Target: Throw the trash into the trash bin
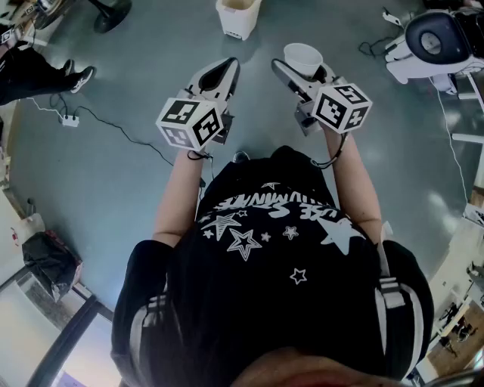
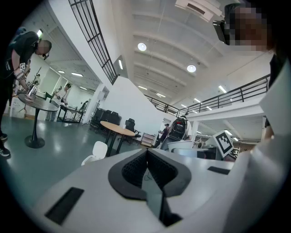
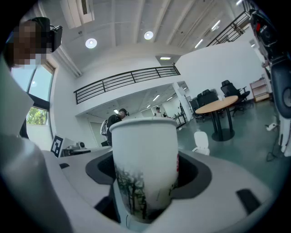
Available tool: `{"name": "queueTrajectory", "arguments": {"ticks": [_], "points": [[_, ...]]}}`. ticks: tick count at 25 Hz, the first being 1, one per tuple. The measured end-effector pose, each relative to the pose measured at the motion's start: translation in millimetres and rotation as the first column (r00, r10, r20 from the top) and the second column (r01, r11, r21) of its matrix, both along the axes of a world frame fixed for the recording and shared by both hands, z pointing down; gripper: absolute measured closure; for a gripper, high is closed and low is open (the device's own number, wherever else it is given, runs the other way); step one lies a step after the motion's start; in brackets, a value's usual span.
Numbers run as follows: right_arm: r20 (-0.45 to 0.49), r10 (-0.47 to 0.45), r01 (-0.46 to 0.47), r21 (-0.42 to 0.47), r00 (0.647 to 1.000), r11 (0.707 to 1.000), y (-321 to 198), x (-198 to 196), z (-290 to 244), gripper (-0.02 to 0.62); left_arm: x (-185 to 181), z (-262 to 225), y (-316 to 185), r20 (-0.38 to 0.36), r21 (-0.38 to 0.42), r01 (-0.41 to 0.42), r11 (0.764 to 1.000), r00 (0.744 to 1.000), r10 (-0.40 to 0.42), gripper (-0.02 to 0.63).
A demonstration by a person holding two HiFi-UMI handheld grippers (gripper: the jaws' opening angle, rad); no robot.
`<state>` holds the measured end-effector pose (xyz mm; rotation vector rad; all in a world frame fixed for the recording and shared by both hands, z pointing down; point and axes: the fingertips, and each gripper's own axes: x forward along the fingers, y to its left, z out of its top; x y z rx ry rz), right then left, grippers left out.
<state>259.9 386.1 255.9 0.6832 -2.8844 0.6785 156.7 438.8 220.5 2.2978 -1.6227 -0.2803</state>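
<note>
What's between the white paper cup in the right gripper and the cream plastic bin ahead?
Nothing visible: only grey floor lies between the white paper cup, clamped in the right gripper, and the cream plastic bin.

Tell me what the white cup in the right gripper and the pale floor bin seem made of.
White printed cup: likely paper, matte, with a rolled rim and tree print. Cream rectangular bin: probably plastic, smooth thin walls; too small to be sure.
</note>
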Motion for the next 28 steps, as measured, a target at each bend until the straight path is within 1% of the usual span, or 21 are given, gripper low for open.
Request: {"name": "queueTrajectory", "arguments": {"ticks": [6, 10, 15, 21, 25, 28], "points": [[-0.019, 0.017, -0.018, -0.009, 1.0, 1.0, -3, -1, 3, 0.265, -10, -2, -6, -0.01, 0.013, -0.007, 1.0, 1.0, 0.007, 0.595], [-0.015, 0.038, -0.038, -0.012, 0.999, 0.999, -15, 0, 5, 0.265, -14, 2, -13, -0.014, 0.007, -0.002, 1.0, 1.0, 0.002, 0.595], [-0.011, 0.026, -0.026, -0.02, 1.0, 0.999, -26, -8, 11, 0.265, -19, 2, -18, 0.005, 0.002, 0.014, 1.0, 1.0, -0.014, 0.595], [-0.012, -0.006, 0.006, -0.036, 1.0, 0.999, -87, -42, 20, 0.265, -51, 11, -74, -0.001, -0.021, 0.051, 0.998, 0.999, -0.051, 0.595], [-0.006, -0.021, 0.02, -0.072, 1.0, 0.997, -119, -53, 31, 0.265, -60, 23, -104, 0.0, -0.056, 0.069, 0.996, 0.998, -0.069, 0.595], [0.0, -0.031, 0.031, -0.084, 1.0, 0.996, -153, -62, 35, 0.265, -70, 26, -135, 0.006, -0.074, 0.085, 0.994, 0.996, -0.085, 0.595]]}}
